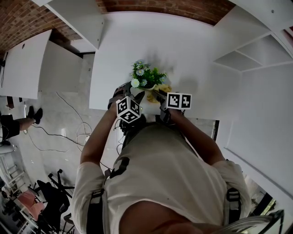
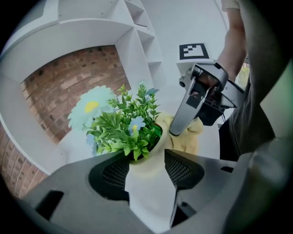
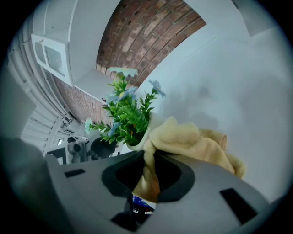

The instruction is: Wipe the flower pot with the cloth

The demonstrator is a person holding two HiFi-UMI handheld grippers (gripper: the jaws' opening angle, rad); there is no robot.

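Note:
A white flower pot (image 2: pixel 149 192) with green leaves and pale blue flowers (image 2: pixel 128 123) stands near the front edge of the white table (image 1: pixel 192 50). My left gripper (image 2: pixel 146 164) has its two pads against the pot's sides, low on its body. My right gripper (image 3: pixel 149 169) is shut on a yellow cloth (image 3: pixel 192 141), which is bunched against the pot's rim on the right side. In the left gripper view the right gripper's finger (image 2: pixel 183 114) presses the cloth (image 2: pixel 187 139) onto the pot. From the head view both grippers (image 1: pixel 137 97) (image 1: pixel 158 96) meet at the plant (image 1: pixel 146 77).
White shelf units (image 1: pixel 256 55) rise on the right and a white panel (image 1: pixel 78 18) at the back left, with a brick wall (image 1: pixel 160 7) behind. Cables and a black office chair (image 1: pixel 50 192) lie on the floor at the left.

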